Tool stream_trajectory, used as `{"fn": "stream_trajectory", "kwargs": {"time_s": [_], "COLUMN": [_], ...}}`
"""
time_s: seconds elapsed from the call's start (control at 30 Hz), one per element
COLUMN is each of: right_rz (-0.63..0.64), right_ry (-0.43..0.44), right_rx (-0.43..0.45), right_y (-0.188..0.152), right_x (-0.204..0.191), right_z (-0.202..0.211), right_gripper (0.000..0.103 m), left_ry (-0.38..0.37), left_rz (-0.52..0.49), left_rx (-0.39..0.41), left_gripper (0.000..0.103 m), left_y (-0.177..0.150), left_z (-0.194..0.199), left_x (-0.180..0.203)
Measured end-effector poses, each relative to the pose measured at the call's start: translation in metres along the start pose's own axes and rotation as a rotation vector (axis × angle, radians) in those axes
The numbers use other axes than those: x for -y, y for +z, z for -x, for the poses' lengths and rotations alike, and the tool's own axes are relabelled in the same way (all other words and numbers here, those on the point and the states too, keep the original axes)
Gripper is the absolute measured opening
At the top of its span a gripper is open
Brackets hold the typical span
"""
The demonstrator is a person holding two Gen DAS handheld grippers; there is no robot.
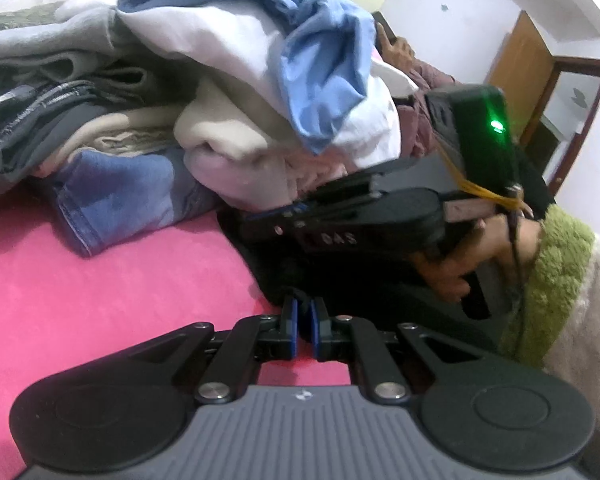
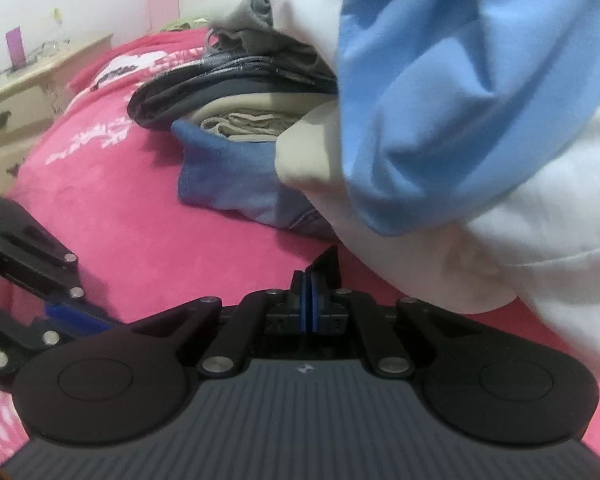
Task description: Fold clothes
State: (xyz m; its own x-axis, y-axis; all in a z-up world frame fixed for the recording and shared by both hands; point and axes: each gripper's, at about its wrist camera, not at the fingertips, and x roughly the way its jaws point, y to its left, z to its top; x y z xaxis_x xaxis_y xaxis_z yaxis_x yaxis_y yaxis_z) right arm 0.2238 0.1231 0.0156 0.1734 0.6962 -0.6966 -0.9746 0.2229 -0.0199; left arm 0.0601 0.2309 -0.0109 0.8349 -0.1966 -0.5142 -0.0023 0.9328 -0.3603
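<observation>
A black garment [image 1: 352,280] lies on the pink bedspread [image 1: 100,300] in front of a heap of unfolded clothes [image 1: 228,80]. In the left wrist view my left gripper [image 1: 304,308] is shut, its blue pads pinching the garment's near edge. A hand brings my right gripper [image 1: 256,218] in from the right; it is shut at the garment's far edge, right under the heap. The right wrist view has the right gripper [image 2: 309,280] with pads together and a black flap of cloth sticking up between them. Close behind it hangs the heap [image 2: 460,100]. The left gripper [image 2: 84,316] shows at the left edge.
Blue jeans [image 1: 112,200] [image 2: 228,184] stick out from under the heap. A cream dresser [image 2: 20,96] stands beside the bed. Behind the heap another person's hand holds a phone [image 1: 384,32]. A wooden door [image 1: 520,68] is at the back right.
</observation>
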Motion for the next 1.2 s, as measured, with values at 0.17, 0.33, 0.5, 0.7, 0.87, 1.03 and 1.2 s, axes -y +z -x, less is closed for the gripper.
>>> {"fn": "stream_trajectory", "kwargs": {"time_s": [0.17, 0.33, 0.5, 0.7, 0.87, 1.03, 1.2], "right_rz": [-0.031, -0.040, -0.208, -0.454, -0.493, -0.541, -0.541], "right_ry": [-0.140, -0.198, -0.303, -0.521, -0.503, -0.550, -0.459], "right_rx": [0.020, 0.031, 0.132, 0.128, 0.007, -0.023, -0.078], "right_y": [0.001, -0.003, -0.016, -0.046, -0.066, -0.071, -0.078], "right_x": [0.009, 0.007, 0.029, 0.043, 0.036, 0.061, 0.092], "right_z": [-0.005, 0.026, 0.103, 0.172, 0.152, 0.118, 0.098], "right_gripper": [0.000, 0.038, 0.054, 0.049, 0.039, 0.041, 0.051], "left_ry": [0.015, 0.038, 0.096, 0.078, 0.010, 0.003, -0.008], "left_rz": [0.016, 0.042, 0.100, 0.094, -0.045, -0.036, -0.016], "left_rx": [-0.021, -0.021, 0.010, 0.063, -0.015, -0.054, -0.065], "left_gripper": [0.008, 0.012, 0.023, 0.026, 0.028, 0.028, 0.028], "left_y": [0.001, 0.003, 0.005, 0.007, 0.000, -0.001, 0.001], "left_z": [-0.001, 0.004, 0.010, 0.015, -0.005, -0.013, -0.017], "left_x": [-0.008, -0.016, -0.030, -0.028, -0.001, -0.003, -0.007]}}
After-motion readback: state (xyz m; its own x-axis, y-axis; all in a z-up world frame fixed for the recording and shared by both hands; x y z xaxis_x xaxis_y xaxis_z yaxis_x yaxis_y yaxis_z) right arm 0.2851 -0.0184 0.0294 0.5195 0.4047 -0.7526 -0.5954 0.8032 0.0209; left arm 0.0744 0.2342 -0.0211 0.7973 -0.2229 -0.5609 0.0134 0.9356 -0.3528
